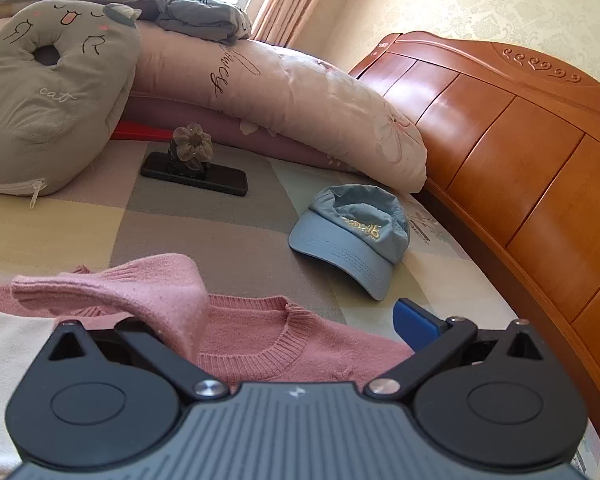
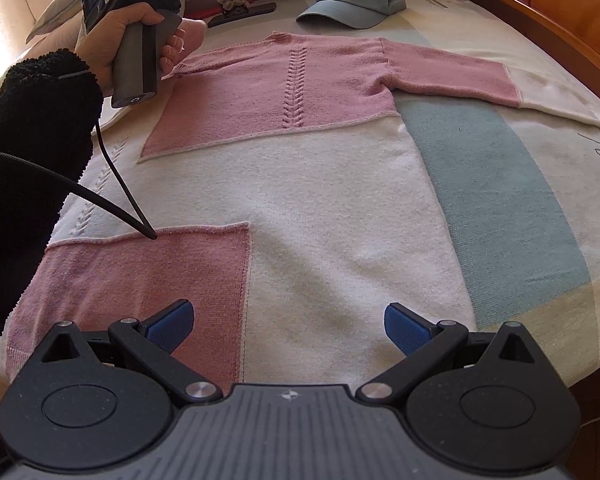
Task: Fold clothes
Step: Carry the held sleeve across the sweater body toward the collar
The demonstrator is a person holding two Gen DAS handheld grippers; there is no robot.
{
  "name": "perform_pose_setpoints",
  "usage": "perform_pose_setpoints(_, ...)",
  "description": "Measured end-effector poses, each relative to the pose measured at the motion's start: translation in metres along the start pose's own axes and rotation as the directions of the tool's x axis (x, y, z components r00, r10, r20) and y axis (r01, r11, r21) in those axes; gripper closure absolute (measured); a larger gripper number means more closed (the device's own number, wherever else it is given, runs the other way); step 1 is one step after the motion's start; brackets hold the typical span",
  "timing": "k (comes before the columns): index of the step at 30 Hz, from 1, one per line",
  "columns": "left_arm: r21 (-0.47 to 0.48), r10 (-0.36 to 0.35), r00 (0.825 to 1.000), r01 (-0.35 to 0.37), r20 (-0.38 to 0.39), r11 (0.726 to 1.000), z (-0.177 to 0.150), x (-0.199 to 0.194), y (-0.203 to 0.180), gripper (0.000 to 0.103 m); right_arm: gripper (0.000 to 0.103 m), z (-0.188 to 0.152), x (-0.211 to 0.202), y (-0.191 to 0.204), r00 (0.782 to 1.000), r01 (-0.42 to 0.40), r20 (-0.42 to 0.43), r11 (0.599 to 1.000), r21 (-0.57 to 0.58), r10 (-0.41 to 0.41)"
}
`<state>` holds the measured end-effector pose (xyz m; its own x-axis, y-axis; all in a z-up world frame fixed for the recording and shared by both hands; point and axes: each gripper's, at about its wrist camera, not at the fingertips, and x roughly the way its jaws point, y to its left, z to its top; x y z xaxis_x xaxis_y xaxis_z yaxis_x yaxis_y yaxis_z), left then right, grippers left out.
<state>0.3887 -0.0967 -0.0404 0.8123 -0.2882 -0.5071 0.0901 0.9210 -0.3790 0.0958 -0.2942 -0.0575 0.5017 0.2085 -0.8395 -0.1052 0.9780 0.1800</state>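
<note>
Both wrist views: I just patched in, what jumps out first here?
A pink and cream sweater lies spread flat across the bed, one sleeve stretched toward the wooden headboard. The left gripper is open at the collar with a pink sleeve draped over one finger; the right gripper is open over the hem. A blue cap sits beyond the collar.

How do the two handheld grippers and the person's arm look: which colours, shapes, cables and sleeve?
Each gripper, left gripper and right gripper, has a ribbed grey body, black rounded linkage arms with silver pivots, a small white star mark and textured blue pads. The left hand is bare below a fuzzy black sleeve; a black cable hangs from the grey handle.
</note>
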Motion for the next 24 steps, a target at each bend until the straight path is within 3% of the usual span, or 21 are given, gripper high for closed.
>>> perform_pose_setpoints(14, 0.09, 0.021, 0.991, -0.009, -0.131, 0.996, -0.033, 0.026, -0.002, 0.001, 0.0, -0.001, 0.001, -0.001, 1.0, 0.007, 0.003, 1.0, 0.017, -0.007)
perform_pose_setpoints(18, 0.2, 0.019, 0.985, 0.016, -0.173, 0.98, -0.04, 0.026, -0.012, 0.001, 0.0, 0.0, -0.001, -0.003, 1.0, 0.014, 0.011, 1.0, 0.023, -0.014)
perform_pose_setpoints(21, 0.268, -0.013, 0.972, 0.077, -0.234, 0.96, -0.041, 0.025, -0.014, 0.001, 0.0, -0.001, -0.002, -0.003, 1.0, 0.017, 0.014, 0.999, 0.031, -0.017)
perform_pose_setpoints(24, 0.198, -0.125, 0.953, 0.183, -0.275, 0.963, -0.038, 0.016, -0.001, 0.001, 0.0, -0.002, -0.002, -0.003, 1.0, 0.012, 0.016, 0.999, 0.035, -0.013)
